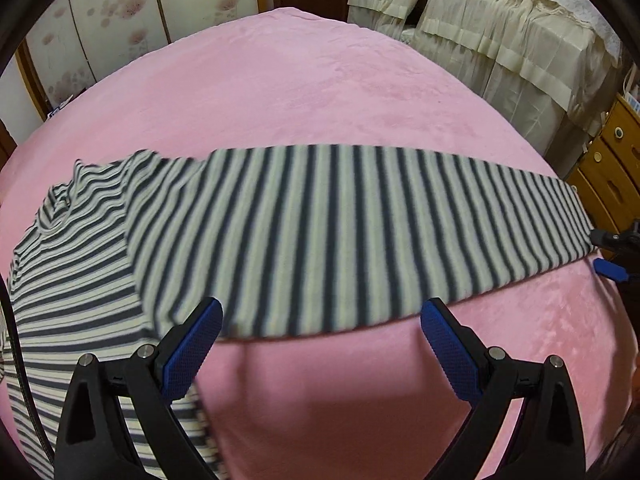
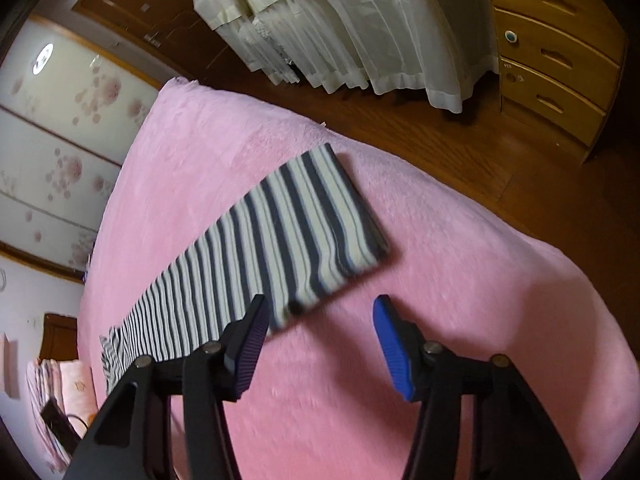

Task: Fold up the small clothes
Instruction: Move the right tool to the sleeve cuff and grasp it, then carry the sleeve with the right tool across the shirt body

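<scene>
Both tools wide, holding nothing. Left tool (image 1: pixel 320 344) and right tool (image 2: pixel 320 344) sit over the striped shirt (image 1: pixel 320 236), folded lengthwise, flat on pink bed (image 1: pixel 320 80).

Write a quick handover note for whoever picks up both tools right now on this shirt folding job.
Left tool: open, holding nothing, hovering at the near edge of the striped shirt.
Right tool: open, holding nothing, just off the shirt's end by the bed edge.
Shirt: lies on the pink blanket, one long side already folded over into a narrow band; the collar end is bunched.
Done: first lengthwise fold.
Left: probably smooth the collar end, then fold the band end to end into a small packet.
</scene>
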Motion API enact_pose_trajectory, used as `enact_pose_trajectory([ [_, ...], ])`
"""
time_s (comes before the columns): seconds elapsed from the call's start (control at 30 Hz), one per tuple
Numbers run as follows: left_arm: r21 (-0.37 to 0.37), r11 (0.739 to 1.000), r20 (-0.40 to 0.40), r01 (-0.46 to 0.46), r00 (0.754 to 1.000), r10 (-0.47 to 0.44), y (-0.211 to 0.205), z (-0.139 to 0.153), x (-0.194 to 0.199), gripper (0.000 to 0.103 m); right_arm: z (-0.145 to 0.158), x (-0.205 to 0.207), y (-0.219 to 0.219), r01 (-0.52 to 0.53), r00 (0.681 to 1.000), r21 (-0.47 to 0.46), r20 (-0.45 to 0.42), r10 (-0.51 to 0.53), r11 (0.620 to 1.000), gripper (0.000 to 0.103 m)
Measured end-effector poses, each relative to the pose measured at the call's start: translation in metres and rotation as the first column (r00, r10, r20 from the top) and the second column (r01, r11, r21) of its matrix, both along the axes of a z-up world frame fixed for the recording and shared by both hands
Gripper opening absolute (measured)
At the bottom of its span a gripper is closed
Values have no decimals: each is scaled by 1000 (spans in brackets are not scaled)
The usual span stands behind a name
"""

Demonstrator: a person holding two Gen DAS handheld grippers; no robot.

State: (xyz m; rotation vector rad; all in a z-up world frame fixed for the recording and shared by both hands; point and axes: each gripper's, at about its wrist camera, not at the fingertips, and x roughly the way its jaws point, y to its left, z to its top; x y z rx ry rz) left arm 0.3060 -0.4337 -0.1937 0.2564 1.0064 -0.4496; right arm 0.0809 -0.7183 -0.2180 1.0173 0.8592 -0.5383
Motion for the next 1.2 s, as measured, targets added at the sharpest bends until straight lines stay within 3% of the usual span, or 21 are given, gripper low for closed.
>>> enact_pose_trajectory([
  [0.13,-28,1000,-2,3,1000,-3,-25,5,-1,99,-5,8,-6,22,1000,-4,9,-22,1000,47],
  [0.27,-27,999,30,17,999,-17,-52,9,-3,99,-5,11,-7,11,1000,-35,-3,-11,999,19],
  [0.43,34,999,62,7,998,-9,-81,1,-1,99,-2,8,-6,-23,1000,-84,4,23,996,6],
  [0.53,78,997,40,14,999,-18,-90,-8,1,89,13,8,3,-51,999,-170,7,53,984,4],
  [0.57,79,997,22,23,999,-25,-90,-9,2,80,17,10,6,-60,998,-195,5,62,979,4],
  [0.63,57,998,4,25,1000,-25,-84,-6,3,76,38,15,19,-97,995,-286,6,103,953,4],
  [0.8,-33,999,3,-23,1000,23,-42,24,2,76,88,30,54,-173,976,-422,51,214,890,4],
  [0.97,-117,988,18,-101,994,104,37,70,8,76,135,56,110,-274,925,-517,90,370,811,4],
  [1.1,-127,973,20,-191,981,195,116,95,12,76,161,88,173,-370,857,-564,101,506,739,4],
  [1.2,-136,954,18,-269,962,274,174,103,13,76,173,118,233,-451,784,-593,94,614,667,4],
])
